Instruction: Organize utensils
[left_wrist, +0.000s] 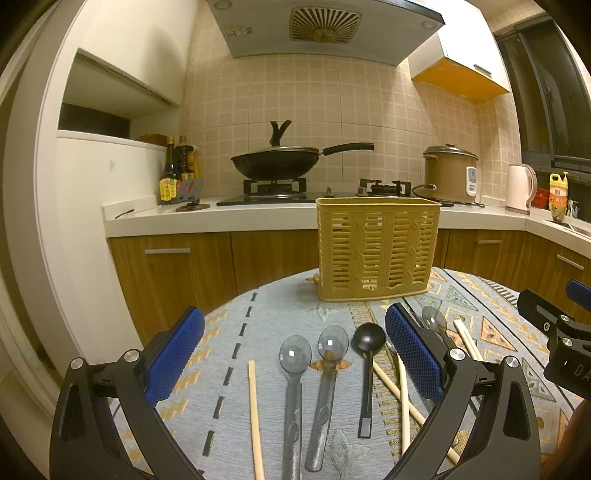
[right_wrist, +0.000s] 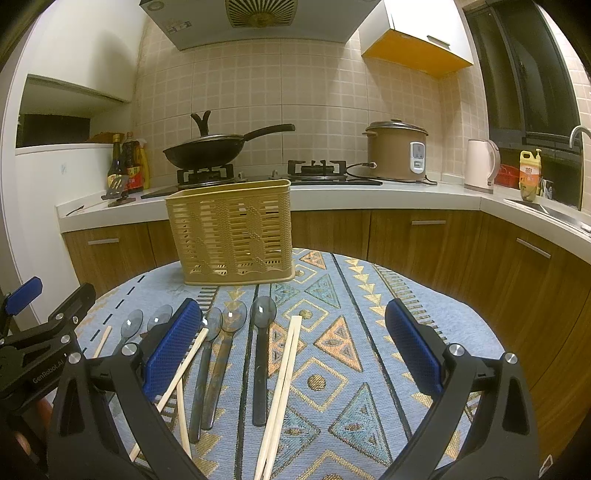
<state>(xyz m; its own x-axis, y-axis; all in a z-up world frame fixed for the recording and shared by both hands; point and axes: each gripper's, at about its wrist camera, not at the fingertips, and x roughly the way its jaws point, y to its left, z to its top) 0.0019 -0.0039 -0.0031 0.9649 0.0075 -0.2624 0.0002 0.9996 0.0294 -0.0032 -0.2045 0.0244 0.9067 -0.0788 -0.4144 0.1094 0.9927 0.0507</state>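
Observation:
A tan slotted utensil basket (left_wrist: 376, 251) (right_wrist: 232, 232) stands upright at the far side of the patterned table. In front of it lie two clear spoons (left_wrist: 293, 391), a black spoon (left_wrist: 367, 369), more spoons (right_wrist: 260, 354) and several wooden chopsticks (left_wrist: 255, 417) (right_wrist: 282, 391). My left gripper (left_wrist: 295, 354) is open, above the clear and black spoons. My right gripper (right_wrist: 293, 350) is open, above a spoon and a pair of chopsticks. Each gripper shows at the edge of the other's view.
The table carries a blue patterned cloth (right_wrist: 369, 332). Behind it runs a kitchen counter (left_wrist: 207, 218) with a wok (left_wrist: 275, 162) on the stove, sauce bottles (left_wrist: 177, 170), a rice cooker (left_wrist: 450, 173) and a kettle (left_wrist: 521, 188).

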